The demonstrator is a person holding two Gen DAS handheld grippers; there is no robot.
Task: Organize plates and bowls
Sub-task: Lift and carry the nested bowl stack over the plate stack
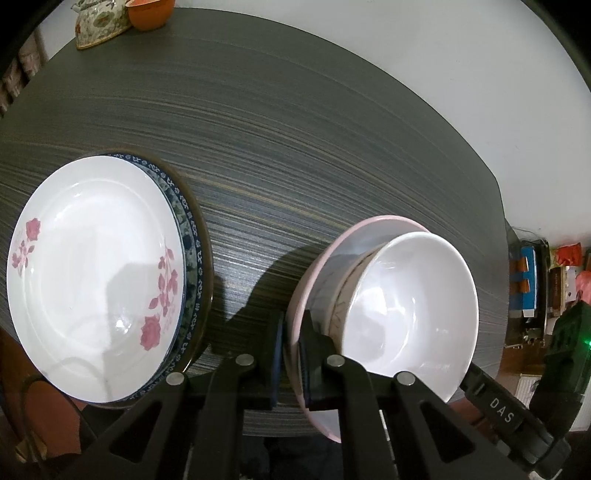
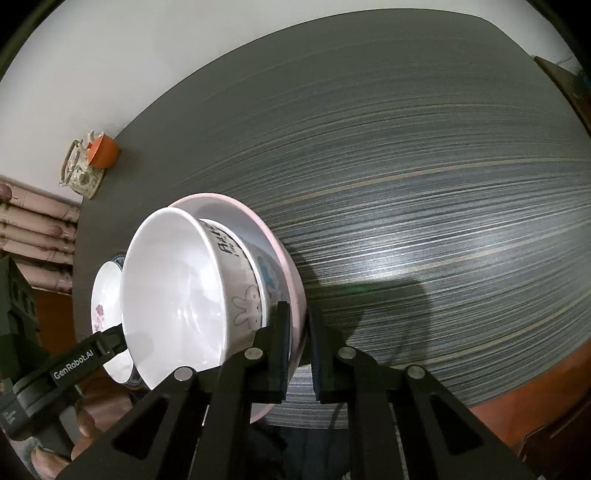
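left wrist: white bowl point(image 1: 410, 317) nested in pink bowl point(image 1: 306, 295), apparently pinched.

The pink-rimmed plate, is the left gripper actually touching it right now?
Touching. The left wrist view shows the left gripper with its jaws closed on the rim of the pink-rimmed plate, one finger on each side, no gap visible.

A dark grey worktop point(image 1: 295, 147) with fine streaked grain and a rounded corner fills most of both views. Behind it a plain white wall point(image 1: 424, 66) spans the upper frame. At the upper left of the left view a floral teapot point(image 1: 98, 26) stands beside an orange cup point(image 1: 149, 13). At the right edge sits a cluttered shelf point(image 1: 535, 284). Hard shadows fall across the grain.
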